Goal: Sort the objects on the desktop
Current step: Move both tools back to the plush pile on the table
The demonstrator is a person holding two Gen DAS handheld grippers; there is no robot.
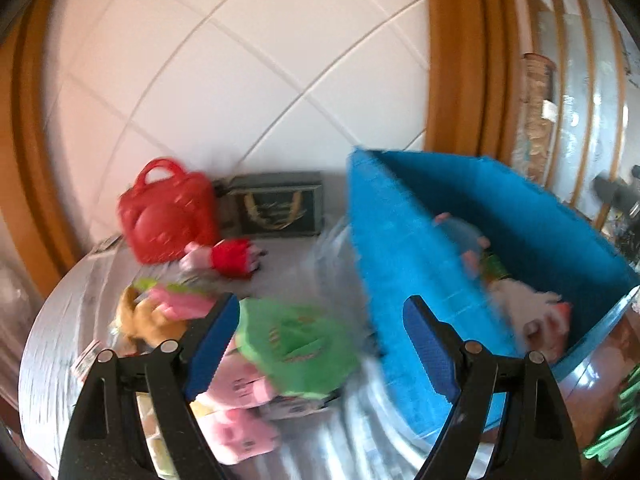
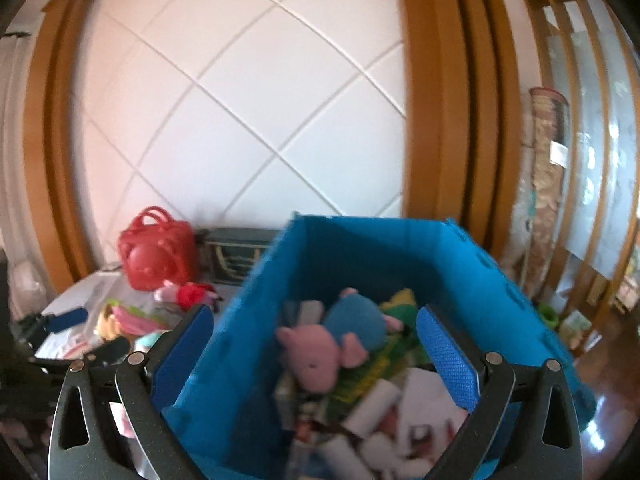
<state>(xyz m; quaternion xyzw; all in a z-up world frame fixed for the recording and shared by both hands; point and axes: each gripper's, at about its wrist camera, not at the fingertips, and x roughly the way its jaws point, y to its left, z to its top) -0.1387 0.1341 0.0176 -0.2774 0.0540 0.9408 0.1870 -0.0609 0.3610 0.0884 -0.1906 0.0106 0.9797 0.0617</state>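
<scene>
A blue fabric bin (image 1: pixel 400 264) stands on the round table's right side; it also shows in the right wrist view (image 2: pixel 360 256), holding a pink pig plush (image 2: pixel 316 360), a blue plush (image 2: pixel 356 324) and booklets. My left gripper (image 1: pixel 320 344) is open and empty above a pig plush in a green dress (image 1: pixel 296 340) lying left of the bin. My right gripper (image 2: pixel 316 356) is open and empty, held over the bin's opening. A small pig plush in red (image 1: pixel 228 258) and a brown and pink toy (image 1: pixel 156 312) lie further left.
A red toy handbag (image 1: pixel 168 212) and a dark box (image 1: pixel 276 208) stand at the table's back against the white quilted wall. The left gripper (image 2: pixel 68 320) shows at the left of the right wrist view. Wooden shelving stands to the right.
</scene>
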